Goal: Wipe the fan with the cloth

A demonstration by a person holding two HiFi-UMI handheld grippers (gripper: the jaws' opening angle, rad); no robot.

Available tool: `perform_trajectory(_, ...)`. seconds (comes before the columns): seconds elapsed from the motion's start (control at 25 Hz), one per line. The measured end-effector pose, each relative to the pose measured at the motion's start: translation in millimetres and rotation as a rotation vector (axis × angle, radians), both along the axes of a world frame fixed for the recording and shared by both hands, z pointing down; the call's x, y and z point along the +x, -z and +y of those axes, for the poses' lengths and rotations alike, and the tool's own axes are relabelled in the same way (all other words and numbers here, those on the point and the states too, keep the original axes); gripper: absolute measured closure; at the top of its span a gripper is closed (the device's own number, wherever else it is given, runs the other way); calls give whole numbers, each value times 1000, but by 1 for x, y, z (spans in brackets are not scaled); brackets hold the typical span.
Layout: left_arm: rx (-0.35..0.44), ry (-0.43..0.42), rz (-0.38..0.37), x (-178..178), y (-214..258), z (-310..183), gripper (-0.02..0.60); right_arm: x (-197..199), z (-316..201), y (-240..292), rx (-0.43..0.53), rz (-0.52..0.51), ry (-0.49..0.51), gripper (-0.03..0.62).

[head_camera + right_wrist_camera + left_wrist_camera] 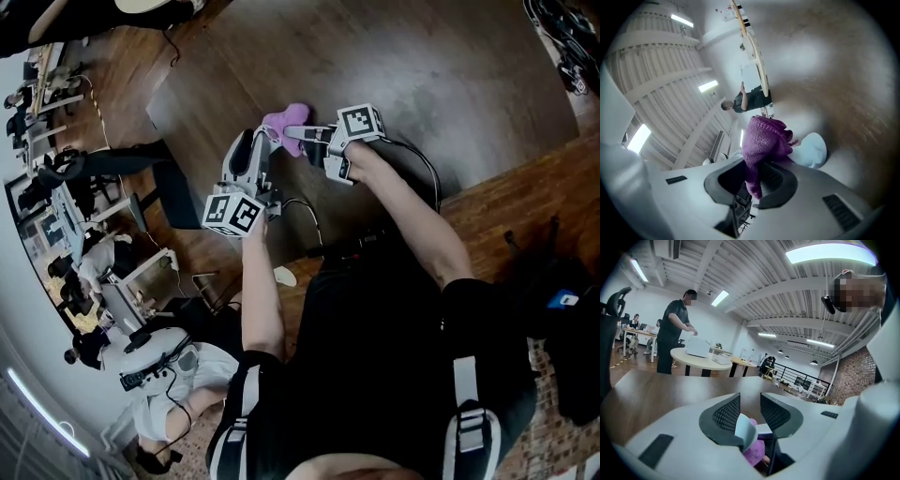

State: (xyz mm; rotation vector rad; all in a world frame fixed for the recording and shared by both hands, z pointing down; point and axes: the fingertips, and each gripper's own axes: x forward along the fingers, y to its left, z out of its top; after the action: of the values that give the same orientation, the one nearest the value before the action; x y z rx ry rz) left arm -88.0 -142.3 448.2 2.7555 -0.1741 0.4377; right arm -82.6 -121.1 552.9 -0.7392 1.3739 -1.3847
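Note:
My right gripper is shut on a purple knitted cloth over the dark table. In the right gripper view the cloth stands bunched up out of the jaws of that gripper. It presses against a pale rounded part of the small white fan. My left gripper points toward the cloth from the near side. In the left gripper view its jaws stand part closed around a curved white piece of the fan, with the cloth just below it. Most of the fan is hidden.
A person stands at a round white table beyond the dark table. An office chair stands at the left. On the wooden floor are a black bag at the right and a white machine at the lower left.

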Motion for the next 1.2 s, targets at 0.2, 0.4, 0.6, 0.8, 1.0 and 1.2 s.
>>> perform_trajectory(0.2, 6, -2, -1, -2, 0, -1, 434, -13, -4, -16, -60, 78, 34, 539)
perform_trajectory(0.4, 12, -5, -1, 4, -5, 8, 434, -11, 11, -81, -364, 405, 114, 539)
perform_trajectory(0.6, 6, -2, 6, 4, -2, 7, 434, 28, 24, -96, -608, 706, 86, 539)
perform_trajectory(0.8, 8, 0, 22, -1, 1, 4, 434, 33, 27, -27, -389, 620, -15, 539)
perform_trajectory(1.0, 13, 8, 24, 0, 0, 2, 434, -29, 7, -15, -244, 540, 106, 539)
perform_trajectory(1.2, 19, 3, 18, 4, 0, 3, 434, -35, 11, -77, -457, 595, 193, 537)
